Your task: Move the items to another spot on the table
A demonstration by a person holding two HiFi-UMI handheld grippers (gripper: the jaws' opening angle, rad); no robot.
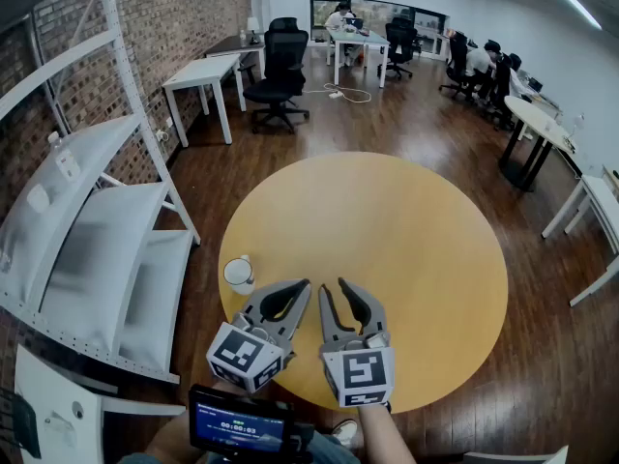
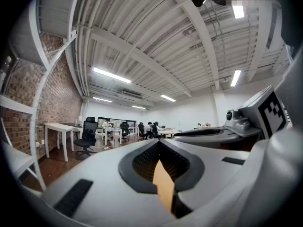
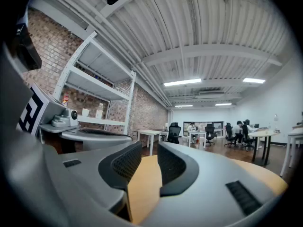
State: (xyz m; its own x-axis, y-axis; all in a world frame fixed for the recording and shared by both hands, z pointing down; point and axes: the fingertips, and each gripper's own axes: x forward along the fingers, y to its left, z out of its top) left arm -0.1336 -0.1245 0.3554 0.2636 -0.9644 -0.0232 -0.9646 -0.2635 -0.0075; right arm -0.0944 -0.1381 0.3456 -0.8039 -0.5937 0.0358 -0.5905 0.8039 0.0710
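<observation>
Jaws closed empty on my left gripper (image 1: 302,285), slightly parted on my right gripper (image 1: 333,286), both held level, presumably for approaching the white cup (image 1: 239,275).

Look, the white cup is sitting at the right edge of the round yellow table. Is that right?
Not quite. The white cup is sitting at the left edge of the round yellow table, not the right. The head view shows it.

Cup (image 1: 239,274) contents – too small to tell; shelf (image 1: 97,249) cut off, L edge.
</observation>
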